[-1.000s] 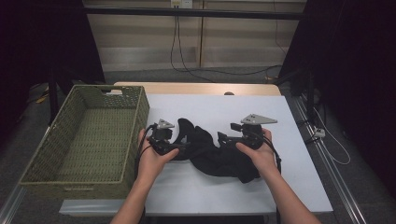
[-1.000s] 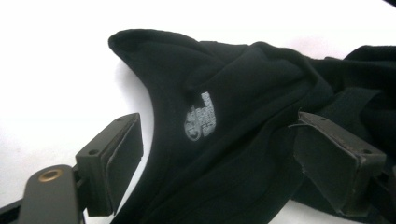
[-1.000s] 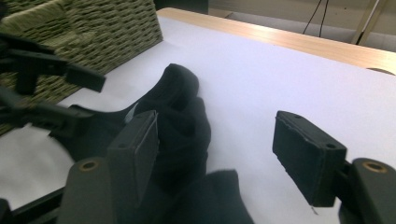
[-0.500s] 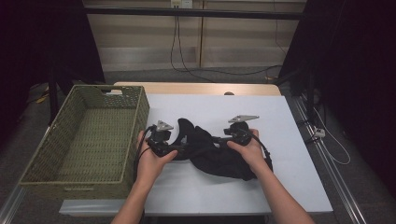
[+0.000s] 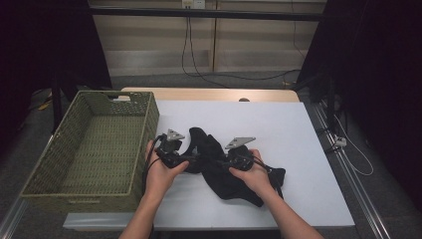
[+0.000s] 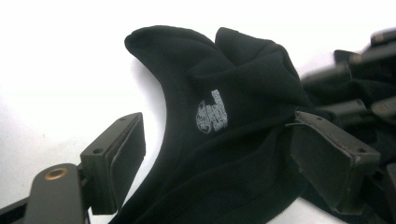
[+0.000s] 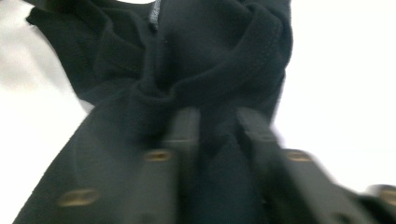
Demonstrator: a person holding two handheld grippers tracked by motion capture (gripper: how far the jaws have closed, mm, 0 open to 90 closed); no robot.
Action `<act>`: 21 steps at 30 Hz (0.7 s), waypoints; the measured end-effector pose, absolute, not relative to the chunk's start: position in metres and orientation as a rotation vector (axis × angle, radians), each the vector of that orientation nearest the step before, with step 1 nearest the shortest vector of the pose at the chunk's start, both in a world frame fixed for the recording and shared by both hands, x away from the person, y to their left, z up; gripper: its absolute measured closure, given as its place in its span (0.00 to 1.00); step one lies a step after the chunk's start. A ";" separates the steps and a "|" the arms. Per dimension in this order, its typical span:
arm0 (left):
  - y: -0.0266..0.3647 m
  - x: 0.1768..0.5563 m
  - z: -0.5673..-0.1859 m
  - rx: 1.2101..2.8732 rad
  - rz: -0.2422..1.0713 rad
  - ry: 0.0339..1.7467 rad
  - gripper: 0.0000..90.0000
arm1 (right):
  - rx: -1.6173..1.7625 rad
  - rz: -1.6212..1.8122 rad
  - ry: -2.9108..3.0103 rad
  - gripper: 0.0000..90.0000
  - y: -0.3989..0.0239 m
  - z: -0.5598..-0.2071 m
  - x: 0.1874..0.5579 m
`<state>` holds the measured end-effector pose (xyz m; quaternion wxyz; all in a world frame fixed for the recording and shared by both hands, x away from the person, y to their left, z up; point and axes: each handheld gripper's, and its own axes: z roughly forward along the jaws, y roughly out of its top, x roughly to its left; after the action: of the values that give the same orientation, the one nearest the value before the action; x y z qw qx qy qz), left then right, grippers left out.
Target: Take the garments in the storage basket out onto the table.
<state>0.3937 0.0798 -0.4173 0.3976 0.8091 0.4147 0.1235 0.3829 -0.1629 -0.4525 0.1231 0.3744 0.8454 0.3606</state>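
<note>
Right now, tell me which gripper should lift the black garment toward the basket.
Probably right. The right gripper has just been closing, with a fold of the black garment between its jaws. The left gripper is open, though nearer the basket.

Each hand carried a black tool: the left tool (image 5: 185, 158) and the right tool (image 5: 225, 163) both bore a grey three-cornered plate on top, and a thin black cable trailed from each. The left tool's jaws were flat black blocks with small screw holes; a brass-coloured rivet sat on one arm. The forearms appeared bare, seemingly without sleeves.
</note>
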 end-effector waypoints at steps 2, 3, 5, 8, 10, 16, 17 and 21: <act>0.079 0.393 -0.417 2.044 0.315 1.057 0.21 | 1.097 1.049 2.454 0.92 -0.163 -0.452 0.383; 0.080 0.392 -0.417 2.042 0.310 1.054 0.21 | 1.107 1.061 2.446 0.93 -0.164 -0.452 0.383; 0.080 0.392 -0.417 2.052 0.306 1.044 0.21 | 1.153 1.087 2.424 0.94 -0.167 -0.452 0.384; 0.078 0.393 -0.417 2.048 0.298 1.039 0.21 | 1.247 1.164 2.301 0.94 -0.176 -0.446 0.385; 0.076 0.394 -0.417 2.046 0.292 1.036 0.21 | 1.283 1.223 2.211 0.94 -0.185 -0.441 0.389; 0.076 0.396 -0.416 2.089 0.288 0.998 0.22 | 1.377 1.271 1.980 0.94 -0.217 -0.425 0.401; 0.074 0.395 -0.417 2.055 0.285 1.019 0.22 | 1.385 1.266 1.937 0.94 -0.224 -0.421 0.403; 0.073 0.398 -0.420 2.110 0.275 0.986 0.22 | 1.472 1.237 1.835 0.91 -0.249 -0.418 0.411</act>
<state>0.3981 0.0726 -0.4202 0.3878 0.8294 0.3874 0.1081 0.4106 -0.2493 -0.4180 0.2397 0.5378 0.6702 0.4518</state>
